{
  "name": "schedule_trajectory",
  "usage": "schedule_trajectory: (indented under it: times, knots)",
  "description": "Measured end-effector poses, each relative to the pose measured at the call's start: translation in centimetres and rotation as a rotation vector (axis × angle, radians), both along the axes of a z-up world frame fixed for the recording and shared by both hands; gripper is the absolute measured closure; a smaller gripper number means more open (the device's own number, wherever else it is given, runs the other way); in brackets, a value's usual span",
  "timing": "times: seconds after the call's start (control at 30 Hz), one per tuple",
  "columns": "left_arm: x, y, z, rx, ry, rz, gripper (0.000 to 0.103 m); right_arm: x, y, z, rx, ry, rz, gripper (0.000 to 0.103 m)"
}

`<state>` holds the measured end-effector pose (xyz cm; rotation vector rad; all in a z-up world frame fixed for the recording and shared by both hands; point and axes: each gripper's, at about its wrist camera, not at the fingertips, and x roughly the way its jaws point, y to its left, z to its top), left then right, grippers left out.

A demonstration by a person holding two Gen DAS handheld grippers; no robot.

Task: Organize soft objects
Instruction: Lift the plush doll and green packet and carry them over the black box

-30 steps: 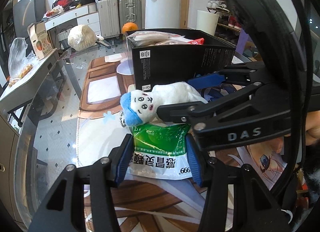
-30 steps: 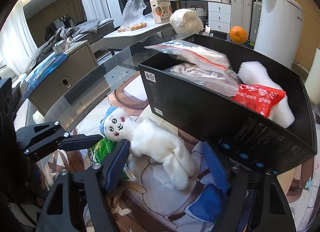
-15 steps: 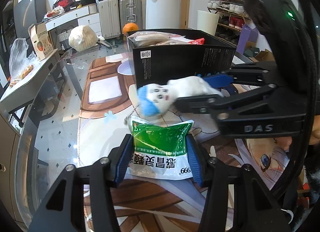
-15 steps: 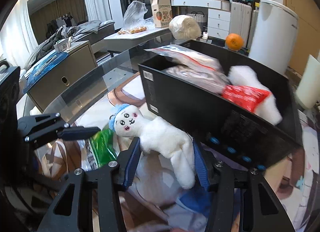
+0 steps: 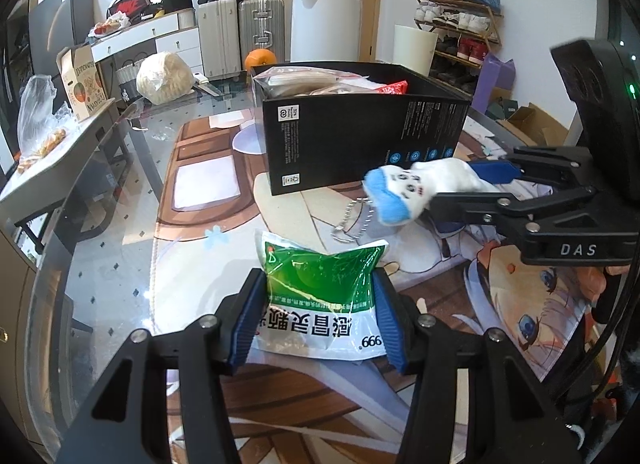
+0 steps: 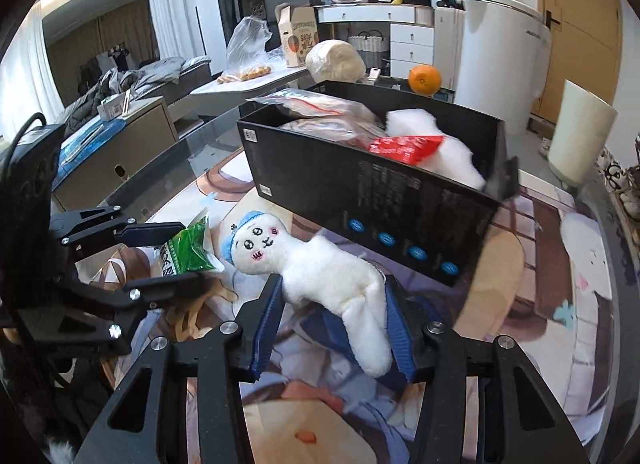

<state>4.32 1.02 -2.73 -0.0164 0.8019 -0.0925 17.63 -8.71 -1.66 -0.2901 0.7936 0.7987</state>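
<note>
My right gripper (image 6: 334, 304) is shut on a white plush doll with a blue cap (image 6: 320, 264) and holds it above the mat, in front of the black box (image 6: 360, 192). In the left wrist view the doll (image 5: 416, 188) hangs at the right with a metal chain under it. My left gripper (image 5: 316, 316) is shut on a green and white medicine pouch (image 5: 320, 296) low over the mat. The pouch also shows in the right wrist view (image 6: 186, 250). The box holds plastic bags, white stuffing and a red packet (image 6: 404, 146).
A printed anime mat (image 5: 500, 304) covers the glass table (image 5: 100, 264). An orange (image 6: 425, 80) and a wrapped white bundle (image 5: 164, 78) lie behind the box. A white bin (image 6: 580, 132) stands at the right. Suitcases and a cluttered side table stand beyond.
My right gripper closed on the doll, lifted it off the pouch and carried it to the right, along the box front. My left gripper stayed shut on the pouch.
</note>
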Motion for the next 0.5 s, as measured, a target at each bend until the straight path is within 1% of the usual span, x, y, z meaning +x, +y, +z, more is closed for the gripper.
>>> schedule_trajectory:
  times: [0.2, 0.4, 0.5]
  knots:
    - [0.1, 0.5, 0.1, -0.028, -0.021, 0.026, 0.051, -0.6, -1.9, 0.3, 0.036, -0.019, -0.02, 0.054]
    - [-0.2, 0.4, 1.0, -0.008, -0.065, 0.049, 0.051, -1.0, -3.3, 1.1, 0.069, -0.048, -0.043, 0.054]
    - [-0.5, 0.7, 1.6, -0.02, -0.092, 0.06, 0.051, -1.4, -4.0, 2.0, 0.093, -0.067, -0.052, 0.054]
